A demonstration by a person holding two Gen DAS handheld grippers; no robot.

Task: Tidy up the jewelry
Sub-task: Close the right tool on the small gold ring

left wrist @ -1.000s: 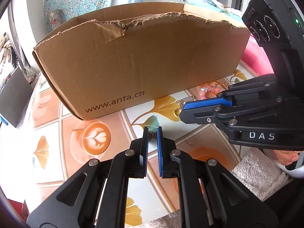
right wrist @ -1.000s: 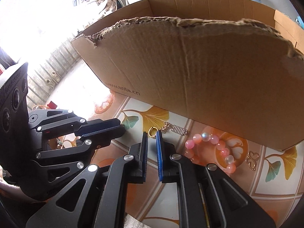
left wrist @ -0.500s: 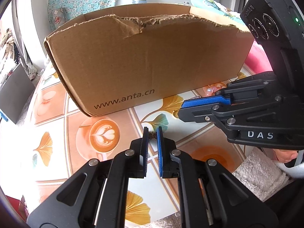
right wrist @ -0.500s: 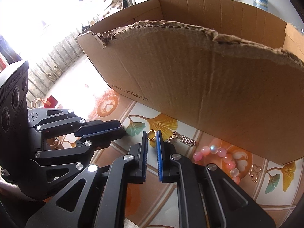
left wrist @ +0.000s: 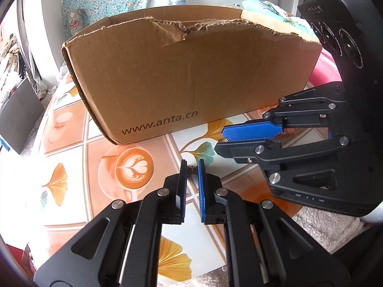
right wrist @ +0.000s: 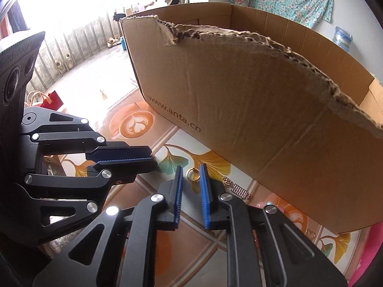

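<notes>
A torn cardboard box [left wrist: 191,76] marked www.anta.cn stands on the patterned table; it also shows in the right wrist view [right wrist: 263,110]. My left gripper [left wrist: 191,165] is open a little, with a small bronze ornament [left wrist: 192,170] on the table between its tips. My right gripper [right wrist: 190,169] is open, with a gold ring [right wrist: 193,175] lying between its tips. A silver spring-like charm [right wrist: 237,188] lies just right of it. A small gold heart piece [right wrist: 310,234] lies near the box's right end. The right gripper [left wrist: 241,138] also shows in the left wrist view, the left gripper [right wrist: 143,159] in the right wrist view.
The table [left wrist: 71,167] has a tile pattern of coffee cups and ginkgo leaves. A grey fuzzy cloth [left wrist: 323,227] lies at its near right. A dark panel [left wrist: 16,117] leans at the far left. The box wall blocks the way ahead.
Both grippers have opened slightly. The right gripper has moved left, so the pink bead bracelet has left its view and the gold ring now sits between its tips.
</notes>
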